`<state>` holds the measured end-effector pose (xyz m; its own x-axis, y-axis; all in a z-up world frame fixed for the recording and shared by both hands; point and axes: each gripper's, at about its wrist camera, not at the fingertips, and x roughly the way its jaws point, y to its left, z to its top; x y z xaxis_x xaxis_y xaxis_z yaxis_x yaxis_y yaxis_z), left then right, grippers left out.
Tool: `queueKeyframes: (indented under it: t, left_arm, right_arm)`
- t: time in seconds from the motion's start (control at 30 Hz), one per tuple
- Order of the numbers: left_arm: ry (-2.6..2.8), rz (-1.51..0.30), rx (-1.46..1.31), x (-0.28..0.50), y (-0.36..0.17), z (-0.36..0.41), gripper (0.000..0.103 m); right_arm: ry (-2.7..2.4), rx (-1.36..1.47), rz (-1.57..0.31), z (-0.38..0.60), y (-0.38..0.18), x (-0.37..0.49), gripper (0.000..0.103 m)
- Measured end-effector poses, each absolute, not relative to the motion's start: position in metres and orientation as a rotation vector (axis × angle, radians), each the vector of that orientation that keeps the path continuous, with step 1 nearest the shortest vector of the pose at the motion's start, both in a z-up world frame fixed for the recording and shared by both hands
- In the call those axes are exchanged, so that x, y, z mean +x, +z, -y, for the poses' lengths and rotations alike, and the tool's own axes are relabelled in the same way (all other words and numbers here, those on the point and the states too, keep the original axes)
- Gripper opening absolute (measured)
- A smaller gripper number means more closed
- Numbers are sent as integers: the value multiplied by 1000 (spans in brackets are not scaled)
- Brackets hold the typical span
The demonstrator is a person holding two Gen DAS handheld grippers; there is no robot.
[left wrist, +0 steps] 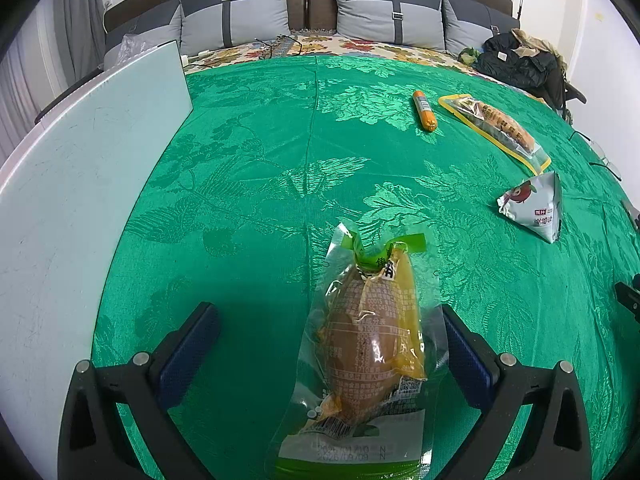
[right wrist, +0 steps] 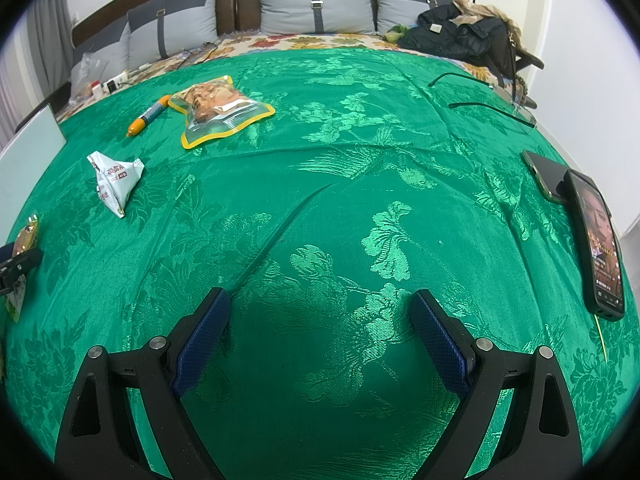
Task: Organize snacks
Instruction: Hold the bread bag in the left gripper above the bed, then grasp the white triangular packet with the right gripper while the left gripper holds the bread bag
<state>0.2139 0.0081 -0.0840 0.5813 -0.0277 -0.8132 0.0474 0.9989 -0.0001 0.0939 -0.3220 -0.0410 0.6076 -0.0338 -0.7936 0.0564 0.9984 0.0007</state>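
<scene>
On the green bedspread [left wrist: 248, 168]: vacuum-packed egg snack [left wrist: 372, 344] lying between the spread fingers of the left gripper [left wrist: 332, 340], near edge; right gripper [right wrist: 320, 340] spread wide, empty; sausage stick [left wrist: 424, 111], yellow-edged pouch [left wrist: 496, 128], triangular packet [left wrist: 534, 206] farther in.

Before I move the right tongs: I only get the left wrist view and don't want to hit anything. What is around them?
Observer: The right tongs are open with nothing between them, only the green bedspread underneath.
Operator: Anything off to their right?
Observer: Yes, a lit phone lies near the bed's right edge, its far end overlapping a dark phone.
Operator: And which snack is closest to them?
Observer: The white triangular packet, ahead and well to their left, not touching them.
</scene>
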Motion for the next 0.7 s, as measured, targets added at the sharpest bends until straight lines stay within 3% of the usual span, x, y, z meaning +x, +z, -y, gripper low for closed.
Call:
queueKeyframes:
  t: [0.2, 0.43, 0.7]
  left_arm:
    - [-44, -949, 21, 214, -84, -8, 103]
    - [-44, -949, 22, 214, -84, -9, 103]
    - [-44, -949, 21, 214, -84, -9, 103]
  right_arm:
    - [91, 204, -864, 301, -19, 92, 93]
    - [340, 88, -869, 207, -5, 165, 92]
    - [361, -47, -961, 159, -37, 207, 90]
